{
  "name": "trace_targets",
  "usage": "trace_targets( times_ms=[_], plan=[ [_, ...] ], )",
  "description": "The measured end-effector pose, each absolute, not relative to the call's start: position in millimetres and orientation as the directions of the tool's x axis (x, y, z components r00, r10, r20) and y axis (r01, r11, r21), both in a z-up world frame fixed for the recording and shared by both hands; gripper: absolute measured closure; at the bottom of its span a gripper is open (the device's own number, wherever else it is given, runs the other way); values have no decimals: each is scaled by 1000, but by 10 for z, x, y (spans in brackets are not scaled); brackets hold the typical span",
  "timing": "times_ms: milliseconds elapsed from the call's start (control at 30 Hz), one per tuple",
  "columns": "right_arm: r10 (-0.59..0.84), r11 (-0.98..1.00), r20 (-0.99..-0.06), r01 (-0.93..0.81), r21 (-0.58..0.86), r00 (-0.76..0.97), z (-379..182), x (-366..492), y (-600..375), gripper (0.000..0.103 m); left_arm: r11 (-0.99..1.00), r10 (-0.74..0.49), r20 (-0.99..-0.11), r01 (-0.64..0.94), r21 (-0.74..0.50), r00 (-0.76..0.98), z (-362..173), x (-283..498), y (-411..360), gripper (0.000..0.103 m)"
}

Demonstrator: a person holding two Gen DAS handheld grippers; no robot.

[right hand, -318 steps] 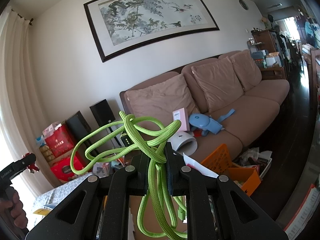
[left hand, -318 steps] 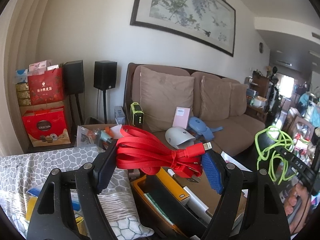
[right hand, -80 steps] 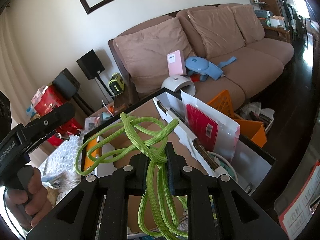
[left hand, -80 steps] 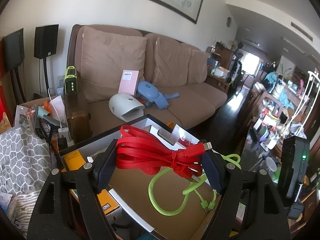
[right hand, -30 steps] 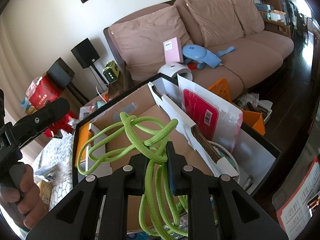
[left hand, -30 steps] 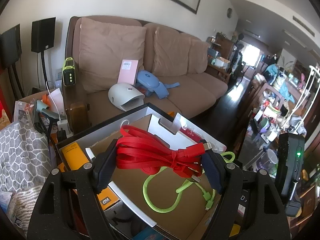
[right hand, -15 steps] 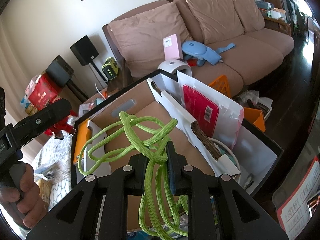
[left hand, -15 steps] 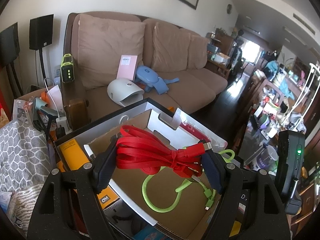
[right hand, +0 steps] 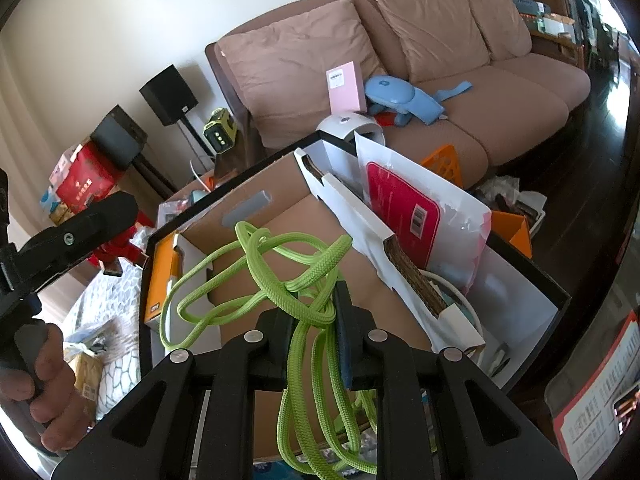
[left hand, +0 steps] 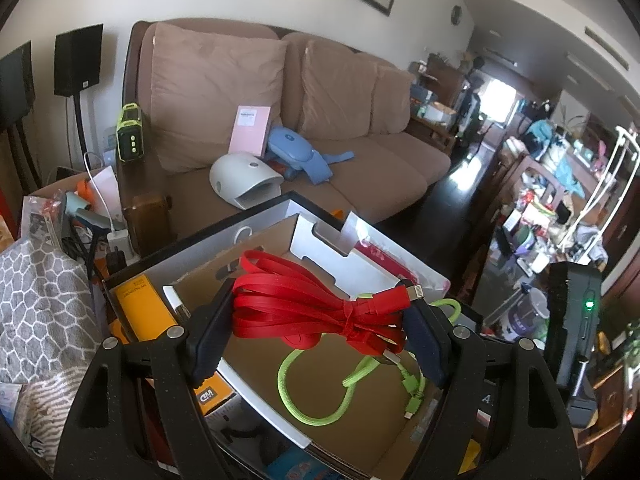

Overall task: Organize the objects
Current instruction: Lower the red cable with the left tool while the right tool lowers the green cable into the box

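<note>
In the left wrist view, a bundled red flat cable [left hand: 312, 304] sits across my left gripper [left hand: 320, 320], whose fingers are shut on its two ends. Below it is a cardboard compartment [left hand: 360, 420] inside a black-rimmed box [left hand: 264, 208]. My right gripper [right hand: 314, 320] is shut on a looped green braided cable [right hand: 296, 276] over the same cardboard compartment [right hand: 260, 184]. The green cable [left hand: 316, 392] hangs down, and its plug end lies on the cardboard floor. The left gripper [right hand: 80, 224] shows at the left edge of the right wrist view, held by a hand [right hand: 44, 392].
The black-rimmed box [right hand: 532, 264] also holds an orange carton [left hand: 140, 304], a white divider [right hand: 360, 216] and a plastic bag with a red card [right hand: 404, 208]. A brown sofa [left hand: 360, 152] with a white dome device [left hand: 244, 176] stands behind. Grey patterned cloth [left hand: 40, 304] lies to the left.
Since the oldest frames both grippers have come down over the box and tilted downward, and the green cable's end has reached the cardboard floor. Over the last second nothing visibly moves.
</note>
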State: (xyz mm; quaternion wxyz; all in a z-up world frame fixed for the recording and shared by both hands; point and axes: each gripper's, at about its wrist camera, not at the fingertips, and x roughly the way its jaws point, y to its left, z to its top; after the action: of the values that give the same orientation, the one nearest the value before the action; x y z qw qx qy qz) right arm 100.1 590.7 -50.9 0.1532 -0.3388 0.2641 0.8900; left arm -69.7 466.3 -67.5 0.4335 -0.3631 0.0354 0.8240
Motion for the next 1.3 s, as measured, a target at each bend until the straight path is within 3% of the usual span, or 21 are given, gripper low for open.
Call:
trace_targets(
  times_ms=[1300],
  plan=[
    [92, -823, -668, -434, 367, -739, -450, 968, 5808, 84, -629, 681, -637, -733, -259, -360, -698, -739, 4650, 28]
  ],
)
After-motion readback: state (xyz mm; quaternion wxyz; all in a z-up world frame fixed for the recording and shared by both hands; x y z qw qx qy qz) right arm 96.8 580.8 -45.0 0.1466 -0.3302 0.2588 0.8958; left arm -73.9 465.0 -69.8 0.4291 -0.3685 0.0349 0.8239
